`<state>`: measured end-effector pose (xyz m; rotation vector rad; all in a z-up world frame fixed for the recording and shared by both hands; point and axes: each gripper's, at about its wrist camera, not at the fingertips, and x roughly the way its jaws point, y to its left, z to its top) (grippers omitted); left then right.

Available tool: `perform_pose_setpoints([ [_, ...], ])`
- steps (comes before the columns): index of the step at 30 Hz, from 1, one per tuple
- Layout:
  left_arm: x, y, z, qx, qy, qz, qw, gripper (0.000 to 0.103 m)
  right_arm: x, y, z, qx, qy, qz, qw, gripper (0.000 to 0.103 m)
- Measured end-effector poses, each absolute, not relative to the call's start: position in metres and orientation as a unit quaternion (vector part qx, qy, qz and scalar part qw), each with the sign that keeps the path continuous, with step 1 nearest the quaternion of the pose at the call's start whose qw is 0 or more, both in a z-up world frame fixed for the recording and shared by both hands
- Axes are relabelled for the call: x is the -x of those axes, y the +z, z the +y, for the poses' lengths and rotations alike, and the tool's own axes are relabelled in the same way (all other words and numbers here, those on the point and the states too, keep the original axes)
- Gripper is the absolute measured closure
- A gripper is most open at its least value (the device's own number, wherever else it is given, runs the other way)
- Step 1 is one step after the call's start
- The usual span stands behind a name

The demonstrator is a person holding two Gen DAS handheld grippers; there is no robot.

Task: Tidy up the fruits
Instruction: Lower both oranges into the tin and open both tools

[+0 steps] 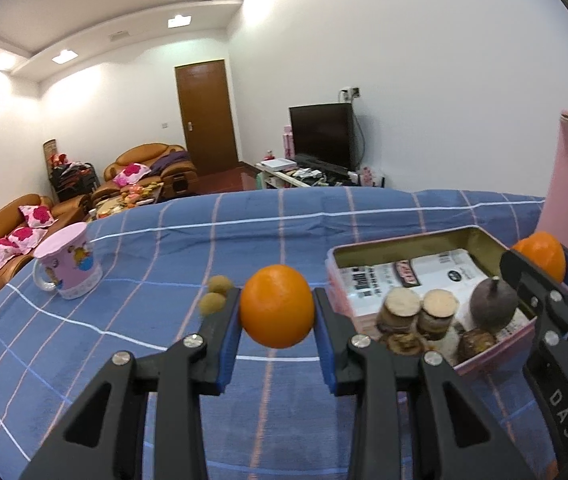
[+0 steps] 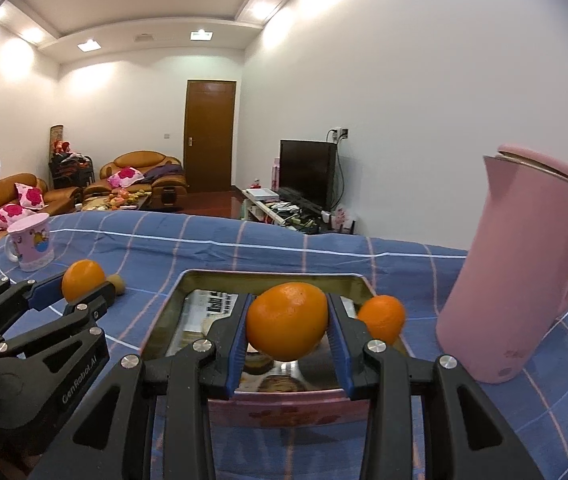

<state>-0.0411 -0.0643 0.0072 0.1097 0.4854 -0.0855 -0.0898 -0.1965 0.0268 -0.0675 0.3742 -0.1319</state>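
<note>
1. The left gripper (image 1: 277, 312) is nearest; its blue pads are clenched on an orange (image 1: 276, 306), lifted above the blue checked cloth (image 1: 164, 240).
2. The right gripper (image 2: 288, 330) grasps a second orange (image 2: 287, 327) above the open tin (image 2: 188, 284).
3. A third orange (image 2: 382, 319) lies at 3 o'clock of it, beside the pink jug (image 2: 523, 272).
4. Two small brown fruits (image 1: 216, 294) lie at 9 o'clock of the left orange.

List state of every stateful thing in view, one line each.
left tool: shut on an orange, lifted off the cloth
right tool: shut on an orange, over the tin
tin: lid off, already holding fruit
third orange: loose, at the tin's right edge
pink kettle: upright, lid closed
pink mug: upright
TV: off
door: closed
</note>
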Motion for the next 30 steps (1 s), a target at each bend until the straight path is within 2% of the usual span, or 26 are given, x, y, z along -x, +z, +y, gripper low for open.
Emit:
perform_pose_setpoints([
  [17,0.034,0.011,-0.128,-0.053,-0.108,0.244,0.962,0.067,0.082,0.030,-0.250,0.014,-0.130,0.196,0.972,0.064],
  [30,-0.004,0.010,-0.143,-0.040,-0.134,0.271,0.952,0.067,0.067,0.031,-0.262,0.024,-0.175,0.191,0.966,0.064],
])
